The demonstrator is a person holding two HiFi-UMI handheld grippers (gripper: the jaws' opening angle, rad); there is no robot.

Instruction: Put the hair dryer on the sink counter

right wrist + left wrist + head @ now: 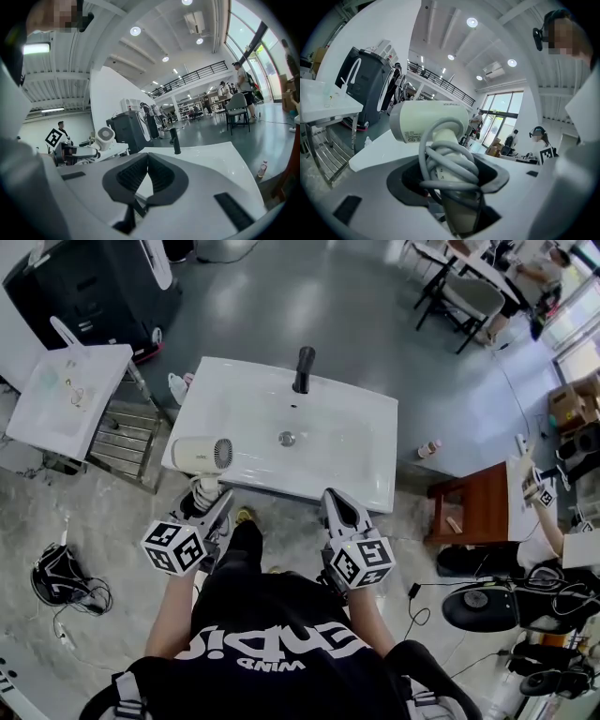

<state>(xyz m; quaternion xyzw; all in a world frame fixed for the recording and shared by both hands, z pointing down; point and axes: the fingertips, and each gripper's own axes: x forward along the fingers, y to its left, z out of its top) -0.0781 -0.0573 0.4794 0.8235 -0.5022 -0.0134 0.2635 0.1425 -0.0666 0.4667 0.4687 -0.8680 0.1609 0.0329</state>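
**Hair dryer [200, 455] is up over the desk's [361, 470] near-left corner, not set down yet**

Your left hand-held gripper [212, 501] is clamped on the cord-wrapped handle. It's hard plastic and probably light but top-heavy, so that handle looks like the right spot to hold. Both arms reach forward, roughly level. The right hand-held gripper [147, 157] is pinched closed with nothing in it.

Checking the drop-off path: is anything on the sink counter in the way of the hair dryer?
Nothing visible. The left gripper holds the dryer at the counter edge; only the faucet stands there, far back.
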